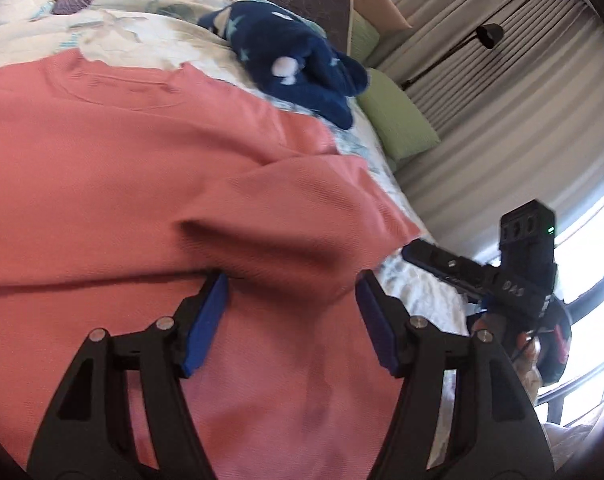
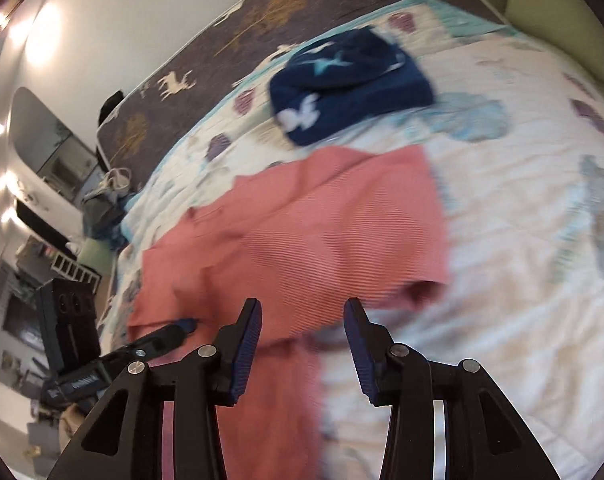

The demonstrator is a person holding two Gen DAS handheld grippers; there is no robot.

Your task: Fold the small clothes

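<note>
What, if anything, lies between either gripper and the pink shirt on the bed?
Nothing visible. The left gripper is open right over the pink shirt, and the right gripper is open over its near edge. The navy starred garment lies beyond the shirt on the quilt, clear of both.

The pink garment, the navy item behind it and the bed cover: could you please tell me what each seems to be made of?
Pink garment: probably a woven or fine-knit cotton, matte, with a fine diagonal rib and soft folds. Navy item: seemingly fleece or plush, fuzzy surface with pale star prints. Bed cover: likely quilted cotton, matte, puckered stitching and printed shells.
</note>
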